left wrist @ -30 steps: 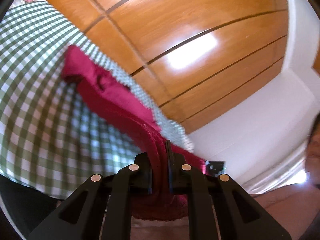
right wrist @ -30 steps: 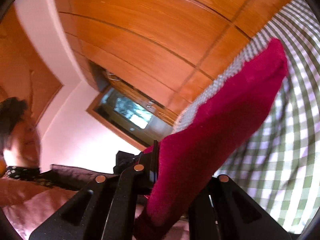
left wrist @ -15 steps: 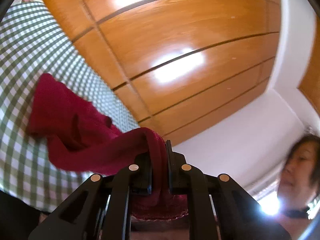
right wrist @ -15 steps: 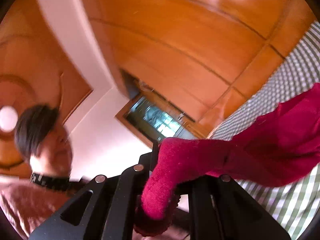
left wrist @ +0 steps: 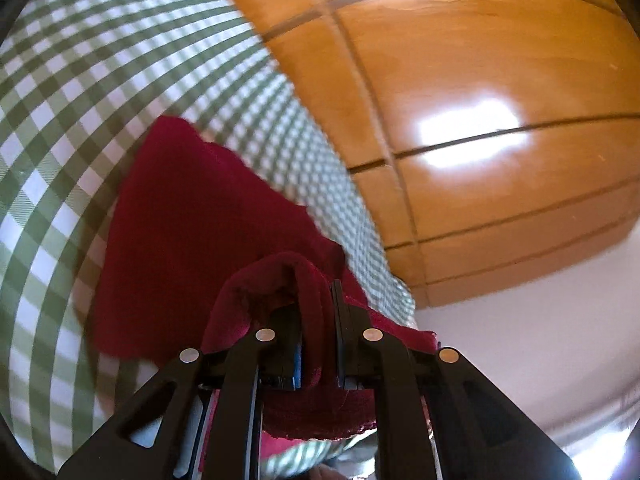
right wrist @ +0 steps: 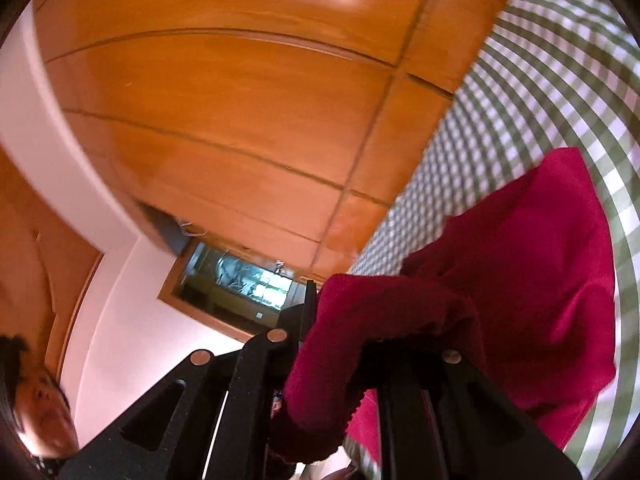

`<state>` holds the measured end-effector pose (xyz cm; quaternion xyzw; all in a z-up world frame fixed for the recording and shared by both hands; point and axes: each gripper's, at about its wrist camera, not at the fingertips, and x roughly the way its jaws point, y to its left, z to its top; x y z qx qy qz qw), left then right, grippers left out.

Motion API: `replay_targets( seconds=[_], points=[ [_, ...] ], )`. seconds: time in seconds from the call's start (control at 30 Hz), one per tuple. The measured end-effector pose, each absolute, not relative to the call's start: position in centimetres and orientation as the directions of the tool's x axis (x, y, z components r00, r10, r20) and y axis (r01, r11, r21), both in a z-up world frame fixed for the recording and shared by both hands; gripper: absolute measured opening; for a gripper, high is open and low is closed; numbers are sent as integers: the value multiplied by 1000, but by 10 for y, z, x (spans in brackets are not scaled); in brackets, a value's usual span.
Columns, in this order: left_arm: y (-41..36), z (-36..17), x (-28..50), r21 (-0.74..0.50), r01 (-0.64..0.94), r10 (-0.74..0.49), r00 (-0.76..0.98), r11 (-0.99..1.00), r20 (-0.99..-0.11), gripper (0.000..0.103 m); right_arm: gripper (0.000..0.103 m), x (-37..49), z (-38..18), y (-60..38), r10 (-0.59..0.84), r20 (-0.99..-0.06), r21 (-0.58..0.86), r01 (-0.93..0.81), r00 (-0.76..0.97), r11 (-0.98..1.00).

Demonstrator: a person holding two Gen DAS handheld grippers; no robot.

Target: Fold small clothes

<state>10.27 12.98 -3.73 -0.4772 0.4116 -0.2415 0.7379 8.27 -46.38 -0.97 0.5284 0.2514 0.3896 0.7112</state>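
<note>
Pinching a red cloth [left wrist: 180, 240] in both left gripper [left wrist: 316, 320] and right gripper [right wrist: 316, 316], over a checked sheet [left wrist: 80, 92].

Your work surface was covered by a green-and-white checked cloth [left wrist: 72, 128], which filled the left side of the left wrist view and the right side of the right wrist view [right wrist: 560, 92]. You had one thing lying on it: a dark red garment [left wrist: 188, 232], its far part spread over the checks while its near edge rose off the cloth. In the right wrist view the same red fabric [right wrist: 532, 264] showed with checks above and to its right. What the cloth covered, you could not tell from either view.
</note>
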Motion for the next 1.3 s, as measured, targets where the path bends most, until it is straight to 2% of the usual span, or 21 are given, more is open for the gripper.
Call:
replay_targets(
  seconds=[0.17, 0.23, 0.27, 0.3, 0.33, 0.4, 0.47, 0.57, 0.67, 0.73, 0.8, 0.83, 0.9, 1.07, 1.2, 1.3],
  points=[
    [118, -51, 130, -850, -84, -686, 553, 519, -474, 9, 11, 114, -31, -458, 779, -5, 965, -203, 627, 169],
    [111, -54, 141, -826, -93, -662, 552, 556, -508, 10, 16, 126, -42, -458, 756, -34, 971, -158, 654, 181],
    [109, -59, 146, -814, -104, -649, 550, 571, -526, 15, 18, 134, -48, -457, 740, -59, 973, -126, 670, 192],
    [108, -64, 152, -811, -122, -641, 551, 572, -535, 19, 32, 138, -54, -456, 724, -91, 972, -96, 684, 213],
    [108, -70, 156, -811, -143, -632, 556, 568, -541, 29, 45, 141, -60, -457, 704, -129, 968, -64, 699, 242],
    [114, -78, 157, -823, -174, -605, 598, 541, -525, 37, 55, 142, -67, -458, 647, -172, 955, -35, 743, 294],
    [119, -82, 156, -843, -161, -592, 645, 513, -483, 50, 57, 142, -66, -458, 609, -189, 936, -48, 771, 350],
    [118, -85, 154, -833, -120, -580, 664, 540, -472, 51, 60, 139, -58, -444, 558, -270, 848, -80, 785, 524],
    [112, -79, 146, -782, -62, -547, 680, 620, -488, 51, 70, 136, -49, -423, 497, -342, 737, -100, 798, 668],
    [112, -74, 135, -755, -59, -507, 707, 653, -493, 51, 78, 135, -47, -414, 464, -359, 690, -105, 810, 716],
    [122, -65, 115, -746, -107, -417, 774, 657, -477, 63, 78, 130, -47, -412, 440, -360, 674, -96, 823, 733],
    [128, -61, 106, -740, -142, -360, 804, 657, -474, 79, 78, 128, -47, -413, 433, -357, 675, -92, 828, 732],
    [137, -52, 93, -732, -181, -292, 834, 656, -468, 79, 78, 125, -46, -414, 412, -355, 680, -71, 839, 730],
    [105, -30, 103, -651, -103, -341, 785, 752, -518, 79, 81, 126, -45, -411, 395, -373, 660, -59, 839, 749],
    [61, -21, 129, -548, -54, -364, 693, 835, -622, 79, 87, 123, -40, -406, 365, -404, 622, -41, 839, 782],
    [39, -27, 150, -401, -61, -269, 649, 914, -711, 79, 90, 123, -36, -400, 335, -448, 577, -18, 829, 816]
  ],
)
